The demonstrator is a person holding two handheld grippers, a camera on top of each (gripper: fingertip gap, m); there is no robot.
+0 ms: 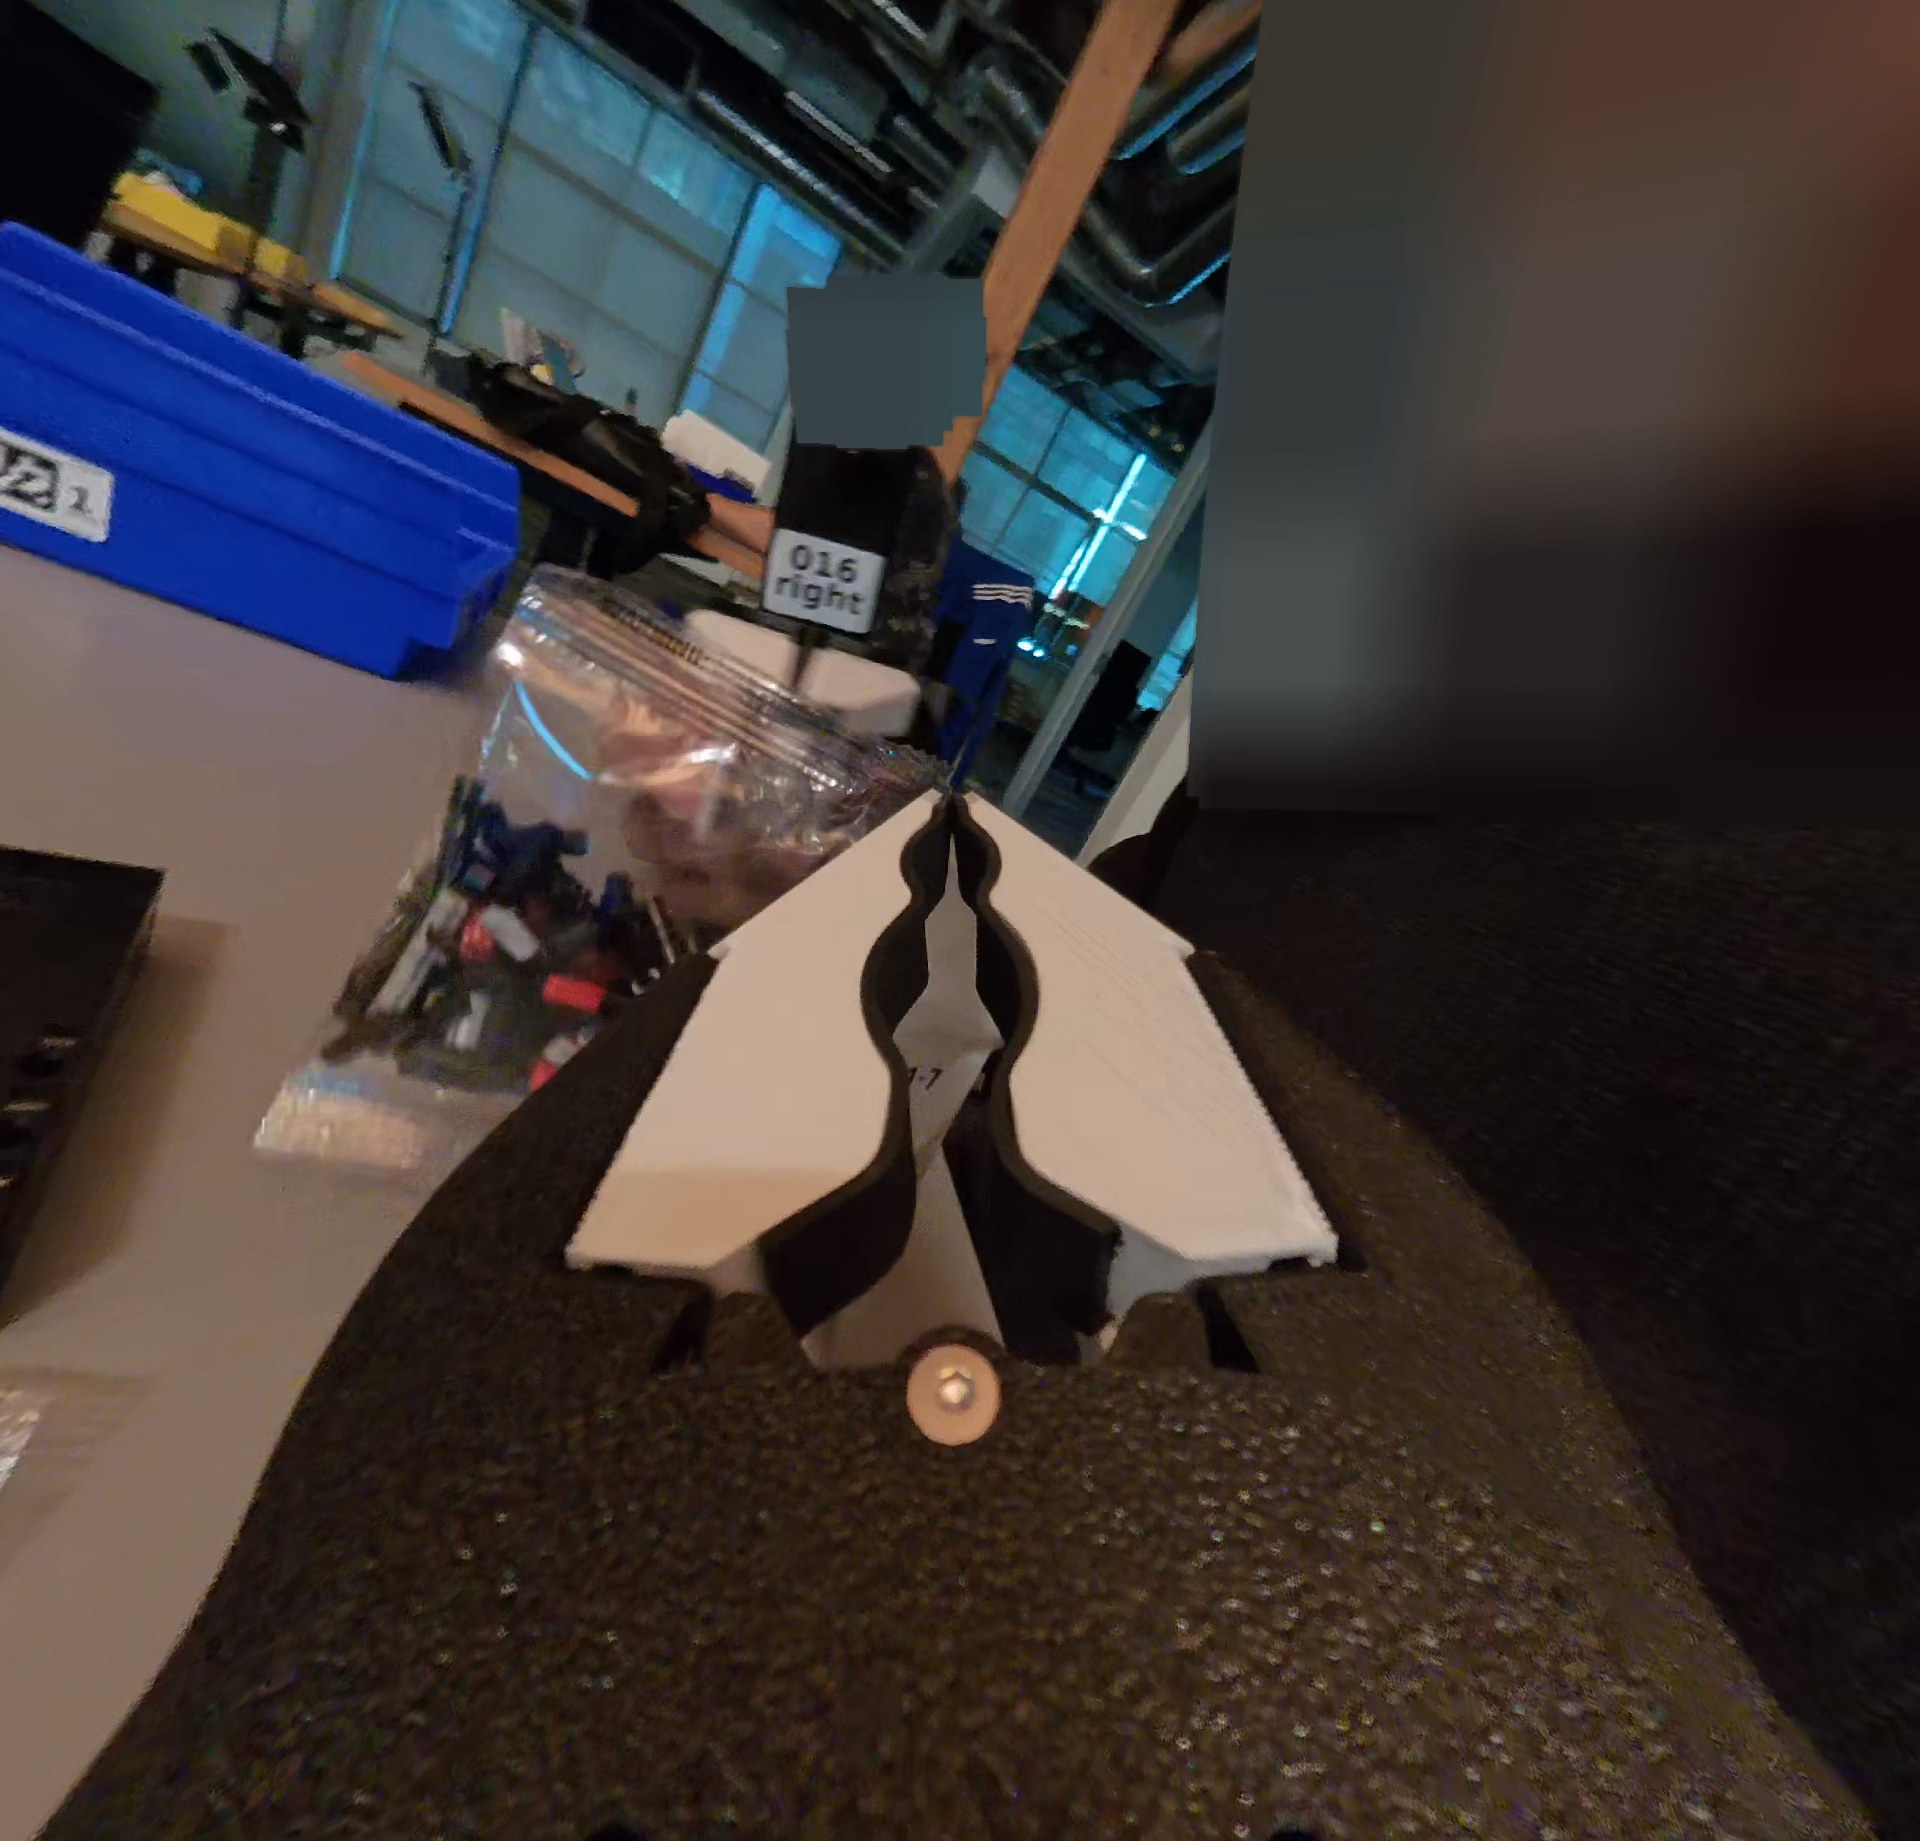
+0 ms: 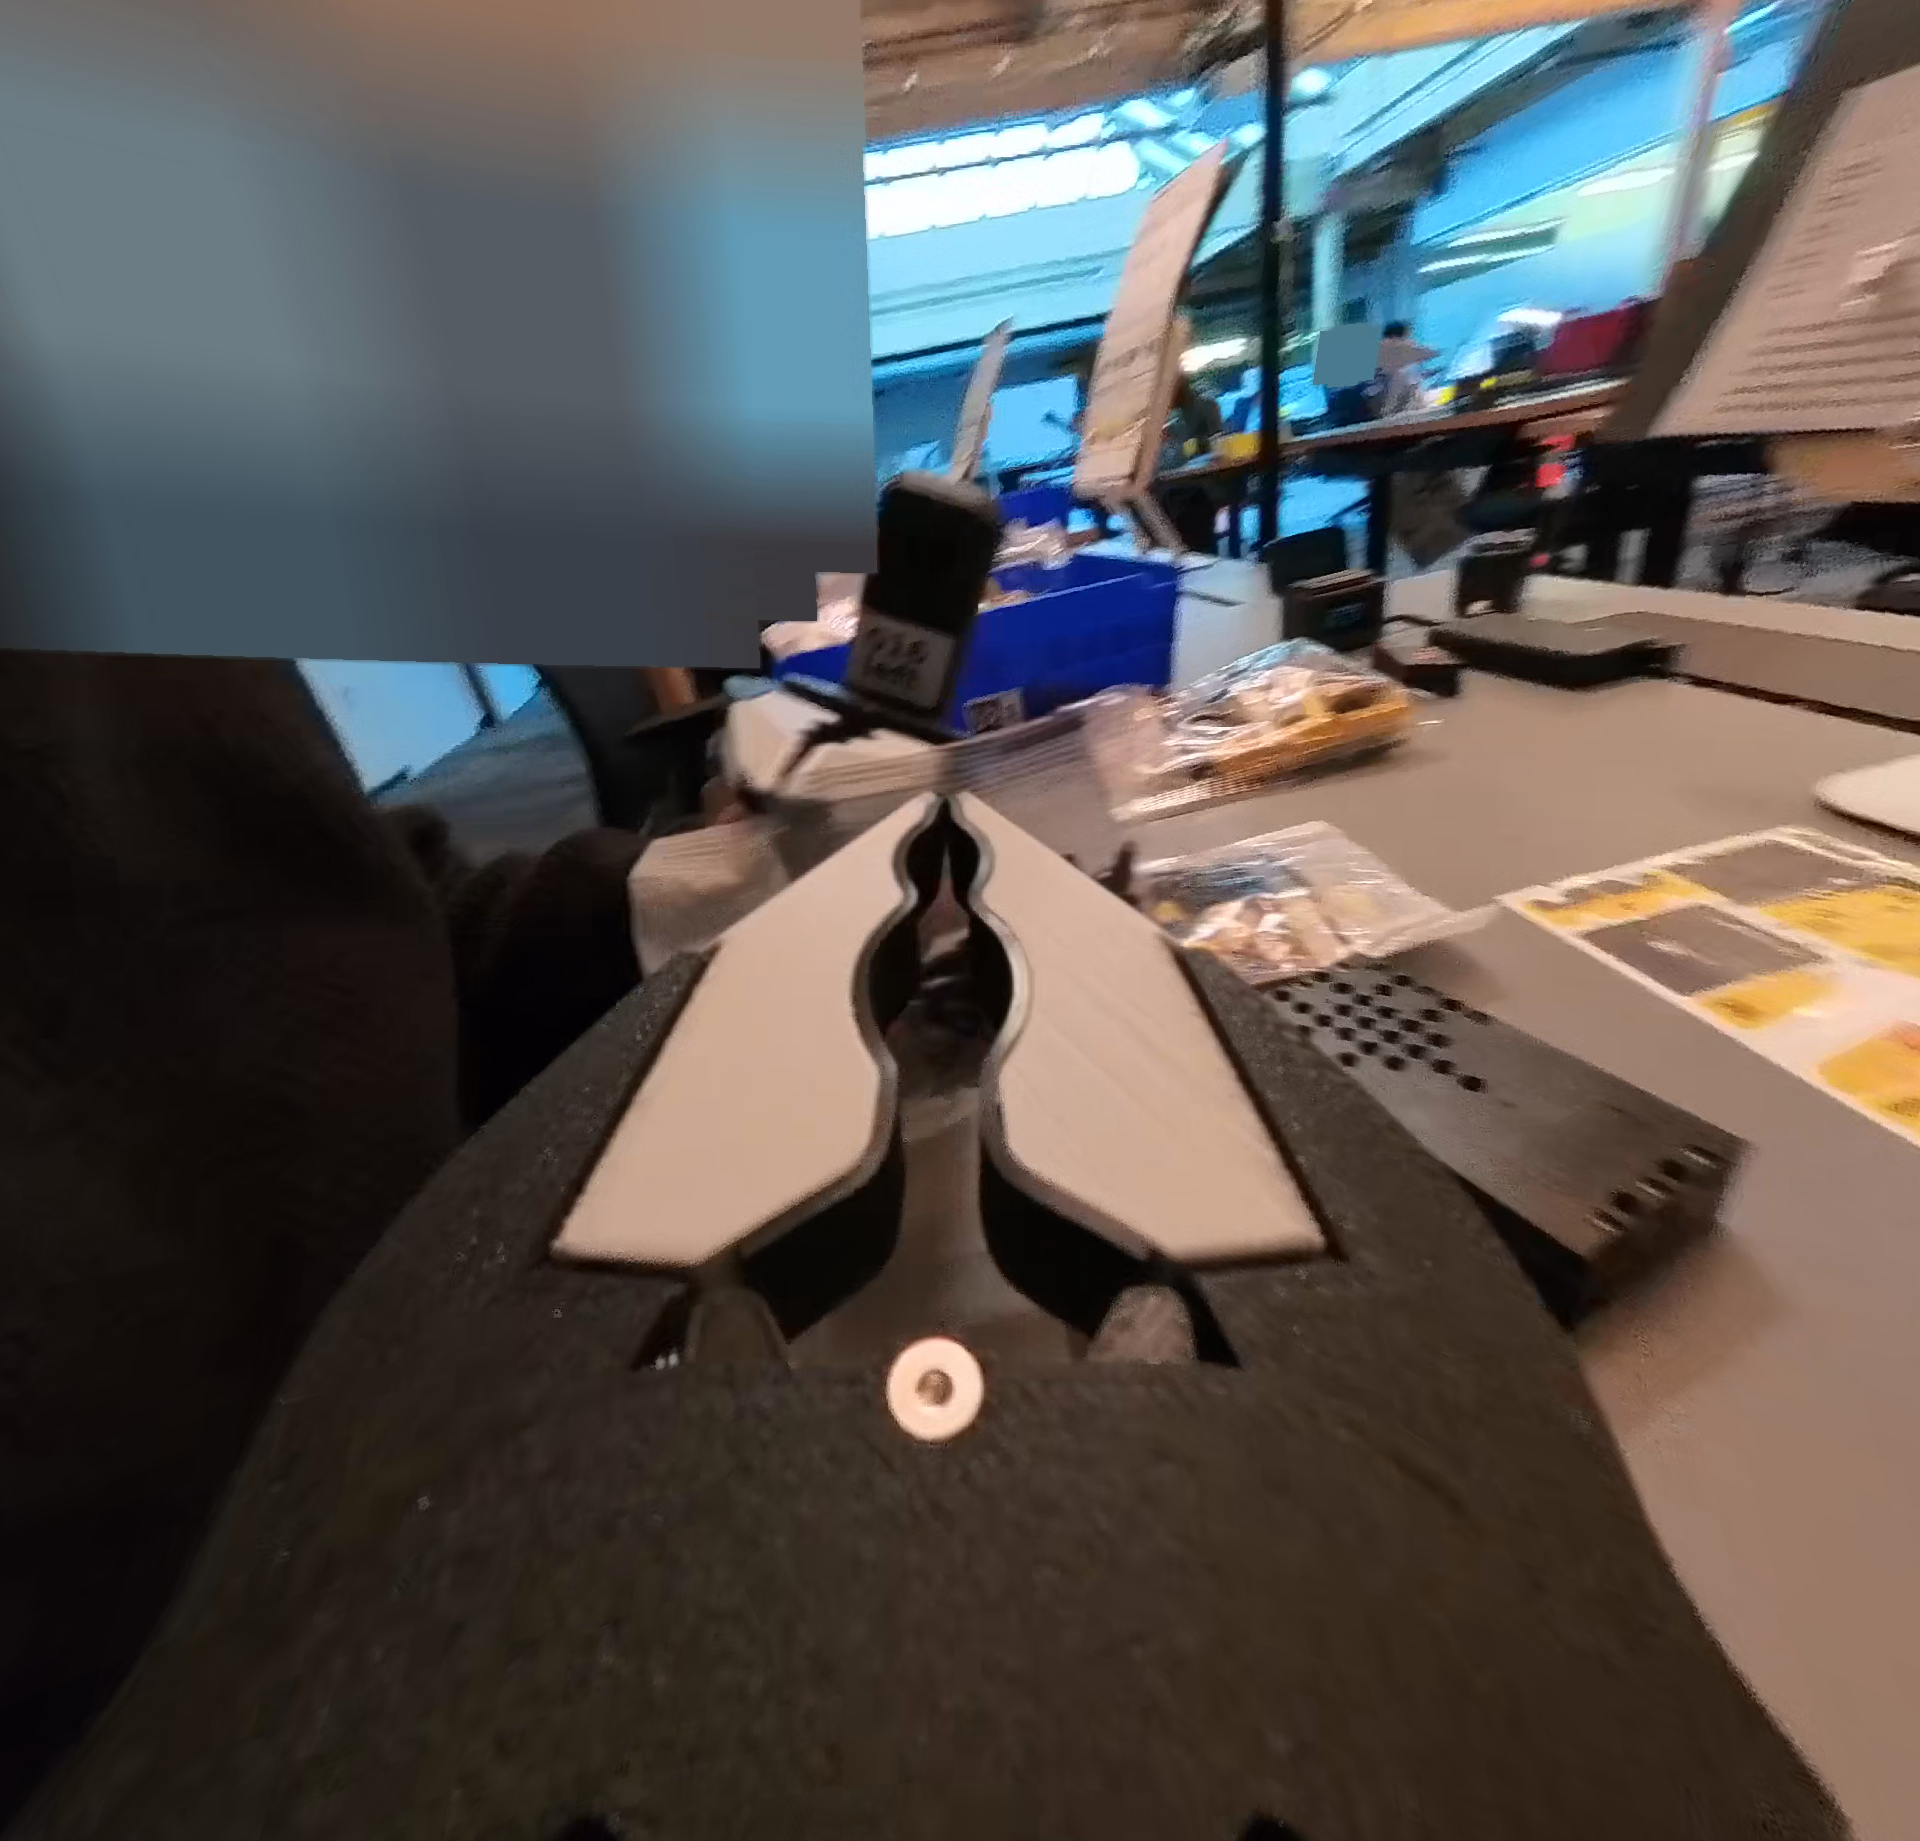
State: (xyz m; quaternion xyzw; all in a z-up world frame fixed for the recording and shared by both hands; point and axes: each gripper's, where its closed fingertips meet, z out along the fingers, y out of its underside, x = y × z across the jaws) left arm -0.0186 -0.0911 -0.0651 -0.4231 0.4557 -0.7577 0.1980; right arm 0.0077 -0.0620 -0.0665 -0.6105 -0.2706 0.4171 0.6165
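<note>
Left gripper [image 1: 951,804]: the white fingers meet at the tips and pinch the edge of a clear plastic bag [image 1: 623,804] at 12 o'clock; a narrow grip.
Clear plastic bag: it stands on the grey desk [image 1: 239,783] with small black, red and blue parts inside, at 10 o'clock from the left gripper.
Right gripper [image 2: 945,804]: the tips are together with almost no gap; they seem to pinch the same bag's top edge, but the blur leaves this uncertain.
Blue bin [image 1: 239,482]: at 10 o'clock in the left wrist view, far on the desk, with a white label.
Black perforated box [image 2: 1507,1105]: on the desk at 3 o'clock from the right gripper, close beside it.
Yellow and black sheet [image 2: 1745,939]: flat on the desk at 2 o'clock.
Bags of yellow parts [image 2: 1278,721]: farther off at 1 o'clock.
</note>
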